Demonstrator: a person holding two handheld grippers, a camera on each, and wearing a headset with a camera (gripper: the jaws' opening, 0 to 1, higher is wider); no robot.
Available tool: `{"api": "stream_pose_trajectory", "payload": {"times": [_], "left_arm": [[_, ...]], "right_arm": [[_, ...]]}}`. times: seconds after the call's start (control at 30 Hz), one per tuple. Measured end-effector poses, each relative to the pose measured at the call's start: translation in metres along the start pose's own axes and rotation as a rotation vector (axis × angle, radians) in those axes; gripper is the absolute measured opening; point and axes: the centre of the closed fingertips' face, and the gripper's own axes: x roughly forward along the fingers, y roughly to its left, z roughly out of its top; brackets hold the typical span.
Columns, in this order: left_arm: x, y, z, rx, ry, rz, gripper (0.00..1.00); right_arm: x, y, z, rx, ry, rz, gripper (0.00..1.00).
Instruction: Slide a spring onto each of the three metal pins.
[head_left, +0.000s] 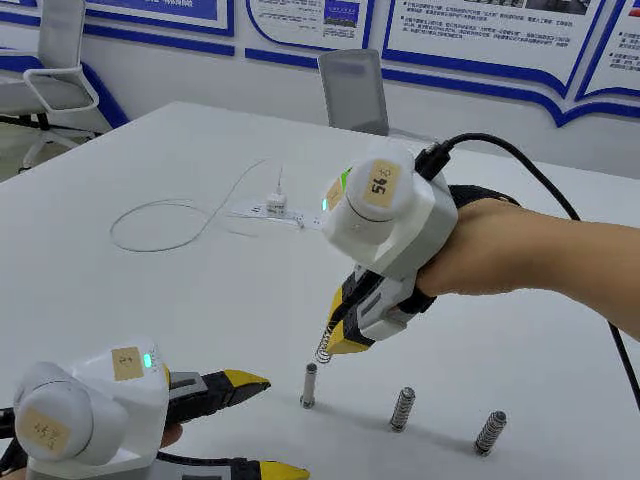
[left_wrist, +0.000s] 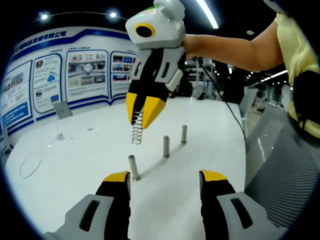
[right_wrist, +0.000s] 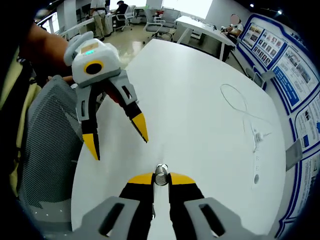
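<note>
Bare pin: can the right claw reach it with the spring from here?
Probably yes. The right claw holds the spring just above and beside the bare pin, with open air between; the left claw sits open, off to the side, not blocking.

We see just the lower coils of the spring (head_left: 322, 348) above the bare pin (head_left: 309, 385); its top is hidden between the right gripper's (head_left: 338, 335) jaws. Left of that pin, the left gripper (head_left: 285, 427) is cut off by the bottom edge. Far behind the pin, the small white item (head_left: 276, 204) is too small to identify.
</note>
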Motion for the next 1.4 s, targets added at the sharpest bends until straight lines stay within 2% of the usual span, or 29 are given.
{"api": "stream_pose_trajectory", "payload": {"times": [0.33, 0.97, 1.4], "left_arm": [[-0.003, 0.003, -0.002, -0.013, 0.003, 0.012, 0.58], [-0.004, 0.007, -0.005, -0.020, 0.006, 0.012, 0.58], [-0.004, 0.007, -0.008, -0.026, 0.007, 0.012, 0.58]], "right_arm": [[0.014, -0.007, -0.004, 0.001, 0.023, 0.008, 0.12], [0.030, -0.007, -0.007, 0.002, 0.055, 0.032, 0.12], [0.046, -0.004, -0.011, 0.007, 0.097, 0.050, 0.12]]}}
